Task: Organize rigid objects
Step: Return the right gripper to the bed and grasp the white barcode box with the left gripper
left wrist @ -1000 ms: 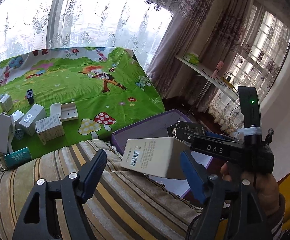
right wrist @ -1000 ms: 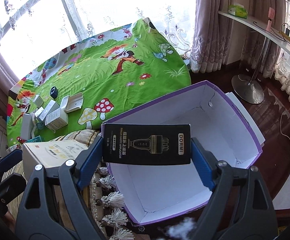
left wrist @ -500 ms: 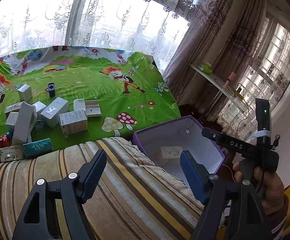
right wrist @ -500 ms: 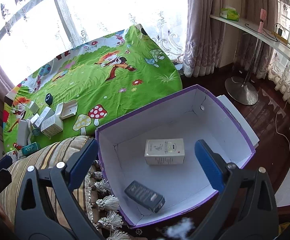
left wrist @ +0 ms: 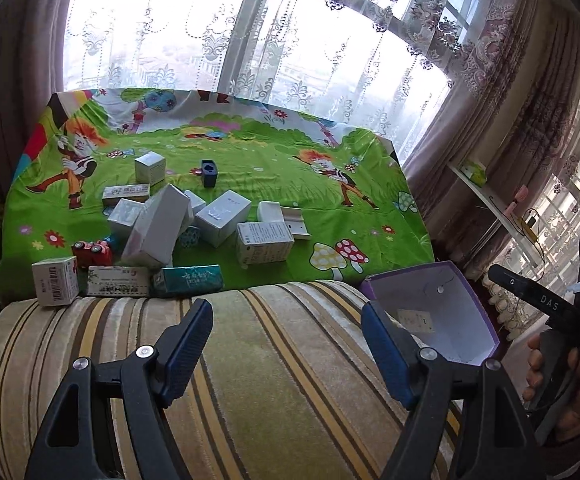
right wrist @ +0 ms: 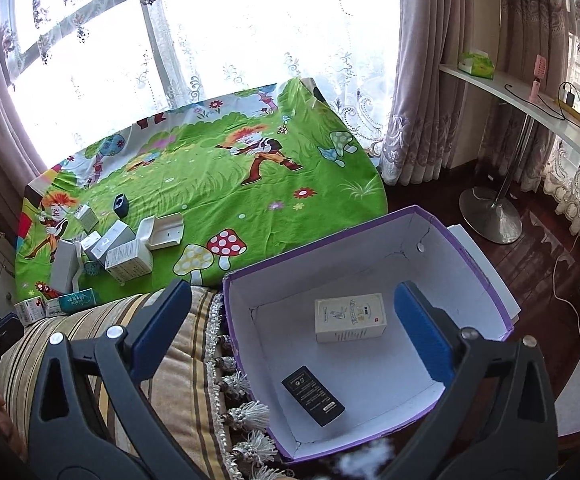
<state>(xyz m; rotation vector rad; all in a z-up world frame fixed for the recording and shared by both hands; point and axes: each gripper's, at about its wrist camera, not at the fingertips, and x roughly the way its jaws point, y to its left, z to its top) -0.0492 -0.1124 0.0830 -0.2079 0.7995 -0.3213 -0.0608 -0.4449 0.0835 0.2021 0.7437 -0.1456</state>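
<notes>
Left wrist view: your left gripper (left wrist: 286, 344) gapes wide and empty over the striped beige cushion (left wrist: 250, 380). A cluster of small white cardboard boxes (left wrist: 194, 224) lies beyond on the green cartoon-print cloth (left wrist: 290, 184).

Right wrist view: your right gripper (right wrist: 293, 332) is spread fully, holding nothing, above the purple-rimmed white cardboard bin (right wrist: 369, 264). Inside lie a cream rectangular box (right wrist: 349, 317) and, apart from it, a flat black box (right wrist: 313, 395).
</notes>
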